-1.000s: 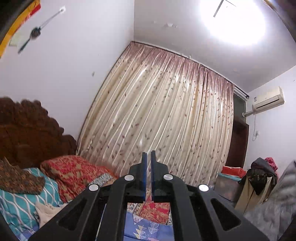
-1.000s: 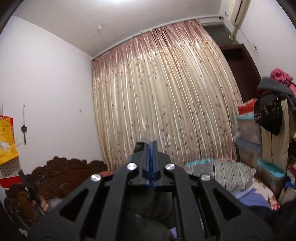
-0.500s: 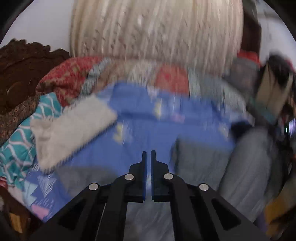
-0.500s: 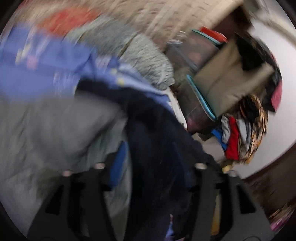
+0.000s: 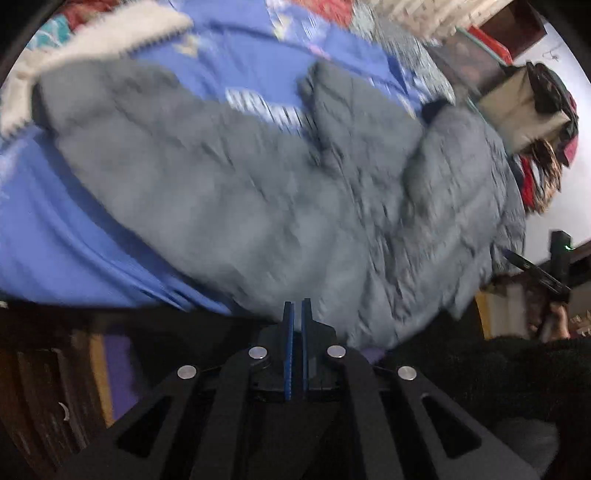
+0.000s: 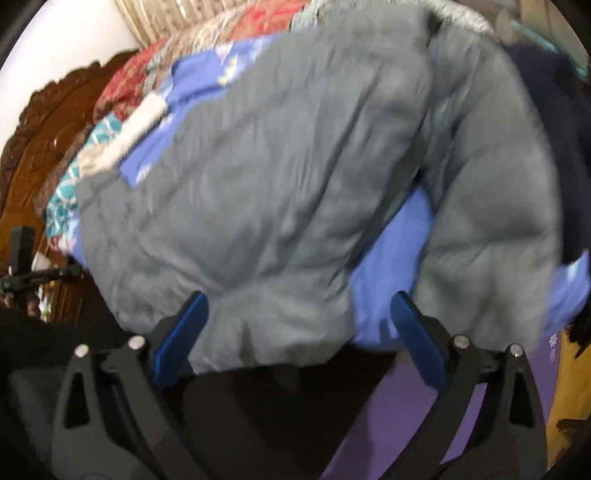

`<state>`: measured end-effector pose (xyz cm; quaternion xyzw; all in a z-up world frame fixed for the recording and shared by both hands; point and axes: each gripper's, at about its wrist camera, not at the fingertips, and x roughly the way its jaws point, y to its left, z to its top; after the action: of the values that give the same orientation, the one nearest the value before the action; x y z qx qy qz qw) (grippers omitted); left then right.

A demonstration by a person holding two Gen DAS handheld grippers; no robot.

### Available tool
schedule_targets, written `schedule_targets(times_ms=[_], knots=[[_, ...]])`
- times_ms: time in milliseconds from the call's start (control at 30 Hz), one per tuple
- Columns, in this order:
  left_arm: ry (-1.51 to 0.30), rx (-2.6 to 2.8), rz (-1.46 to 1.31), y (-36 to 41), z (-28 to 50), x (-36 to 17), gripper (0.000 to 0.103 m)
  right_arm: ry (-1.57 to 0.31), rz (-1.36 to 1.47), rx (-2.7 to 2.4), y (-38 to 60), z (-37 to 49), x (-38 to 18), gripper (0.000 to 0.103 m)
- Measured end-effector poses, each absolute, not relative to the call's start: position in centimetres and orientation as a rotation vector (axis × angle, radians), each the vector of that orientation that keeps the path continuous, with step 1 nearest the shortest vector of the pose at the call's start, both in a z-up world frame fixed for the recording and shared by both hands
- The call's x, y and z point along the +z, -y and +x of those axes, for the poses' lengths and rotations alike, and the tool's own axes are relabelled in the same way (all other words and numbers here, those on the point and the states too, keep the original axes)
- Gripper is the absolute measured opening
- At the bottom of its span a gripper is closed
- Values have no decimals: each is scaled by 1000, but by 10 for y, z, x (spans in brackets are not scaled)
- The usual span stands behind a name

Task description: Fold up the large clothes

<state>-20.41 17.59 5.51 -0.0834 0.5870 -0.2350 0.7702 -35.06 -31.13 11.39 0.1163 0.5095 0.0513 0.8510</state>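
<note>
Grey padded jacket [image 5: 288, 192] spread flat on bed, over blue sheet [image 5: 55, 229]; fills most of left wrist view, body running from 10 o'clock toward 4 o'clock, one sleeve [image 5: 354, 110] folded up toward 1 o'clock. Heavy motion blur, seams and details unreadable. Same grey padded jacket [image 6: 280, 177] fills centre of right wrist view, sleeve [image 6: 495, 221] hanging at 3 o'clock, hem draped over bed edge at 6 o'clock.

Left claw [image 5: 296, 310] pressed together, thin slit between blue pads, nothing pinched; tip just at jacket hem near bed edge, contact unclear from blur. Right claw [image 6: 297, 314] spread wide, fingers [image 6: 184, 332] flanking the hem, one at 8 o'clock, other at 4 o'clock; hem between them, not pinched. Touching or not: cannot tell.

Blue sheet [image 6: 388, 266] showing between sleeve and body in right view. White fleecy cloth [image 5: 110, 33] at 11 o'clock in left view, beside jacket's far end. Red patterned bedding [image 6: 155, 62] and teal patterned pillow [image 6: 70, 192] at 10 o'clock in right view. Carved dark wooden headboard [image 6: 44, 125] at 9 o'clock. Curtain [image 6: 192, 11] at 12 o'clock. Dark navy garment [image 6: 554, 110] at 2 o'clock beside sleeve. Pile of clothes [image 5: 535, 110] at 2 o'clock in left view, off the bed. Purple surface [image 6: 424, 424] below bed edge at 5 o'clock.
</note>
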Motion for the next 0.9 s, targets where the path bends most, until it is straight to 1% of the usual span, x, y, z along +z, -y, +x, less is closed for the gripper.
schedule_targets(times_ms=[67, 100, 133, 167, 200, 267, 300, 400, 533, 600, 700, 733, 833, 867, 900], knots=[[-1319, -515, -155, -165, -206, 32, 26, -1111, 282, 128, 301, -344, 97, 95], [-1338, -526, -167, -161, -203, 25, 26, -1117, 302, 140, 296, -337, 92, 91], [-1360, -545, -203, -157, -201, 15, 26, -1144, 331, 182, 289, -332, 87, 82], [-1372, -562, -237, -153, -198, 7, 26, -1164, 366, 233, 285, -326, 84, 55], [-1379, -578, -255, -150, -196, 4, 26, -1171, 397, 291, 279, -320, 85, 26], [-1381, -619, -287, -142, -190, -1, 26, -1140, 404, 397, 264, -313, 102, 9], [-1365, -637, -299, -139, -188, 4, 26, -1116, 406, 434, 260, -310, 114, 6], [-1248, -707, -311, -138, -187, 35, 22, -963, 407, 563, 248, -299, 174, 5], [-1034, -754, -338, -150, -174, 105, 22, -722, 369, 612, 245, -258, 271, 5], [-927, -721, -322, -157, -153, 140, 22, -639, 365, 605, 252, -230, 307, 5], [-795, -599, -299, -164, -110, 194, 22, -560, 363, 514, 254, -154, 355, 5], [-770, -547, -286, -167, -99, 207, 22, -544, 367, 447, 256, -115, 369, 5], [-626, -350, -202, -174, -82, 251, 22, -518, 441, 258, 283, -30, 388, 5], [-576, -308, -192, -178, -82, 262, 22, -490, 466, 163, 292, 5, 392, 6], [-551, -283, -191, -177, -80, 270, 22, -469, 444, 64, 299, 38, 391, 12]])
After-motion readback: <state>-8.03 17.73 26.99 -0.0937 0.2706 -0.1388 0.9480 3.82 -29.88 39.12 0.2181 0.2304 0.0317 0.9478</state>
